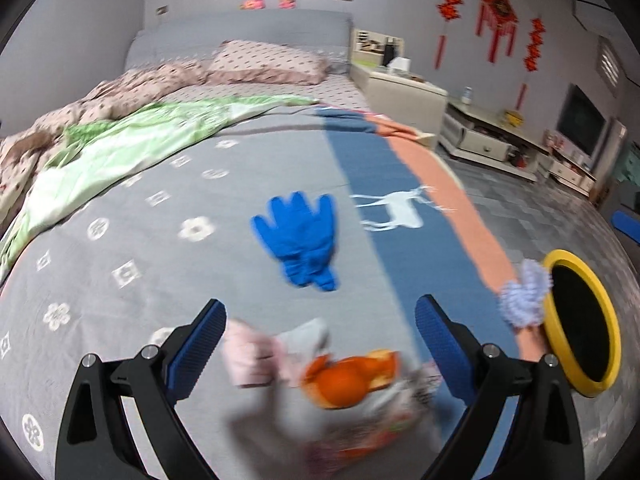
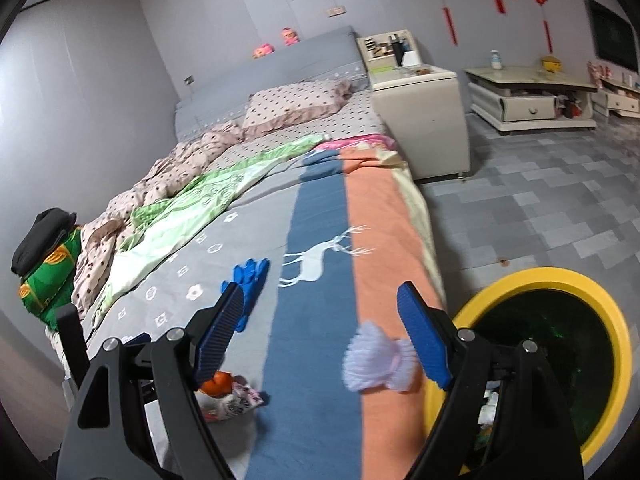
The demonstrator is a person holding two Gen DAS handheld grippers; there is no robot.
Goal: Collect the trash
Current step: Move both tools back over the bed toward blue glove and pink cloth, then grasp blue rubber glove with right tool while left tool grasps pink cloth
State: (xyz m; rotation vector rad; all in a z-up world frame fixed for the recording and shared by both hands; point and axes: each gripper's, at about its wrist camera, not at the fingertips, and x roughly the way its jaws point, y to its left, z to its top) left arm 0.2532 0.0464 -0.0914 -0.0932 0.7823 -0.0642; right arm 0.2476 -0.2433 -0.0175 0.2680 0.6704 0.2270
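1. My left tool hangs over the near part of the bed, fingers wide apart with nothing clamped.
2. Just under it lies a blurred heap: orange peel, a pink scrap and a printed wrapper.
3. A blue glove lies flat farther up the bed, left of the white deer on the blanket.
4. My right tool also stands apart, gripping nothing.
5. A pale purple fluffy piece sits on the blanket's orange strip, by the bed's right edge, just beside my right finger.
6. The yellow bin stands on the floor, right of the bed, some trash inside.
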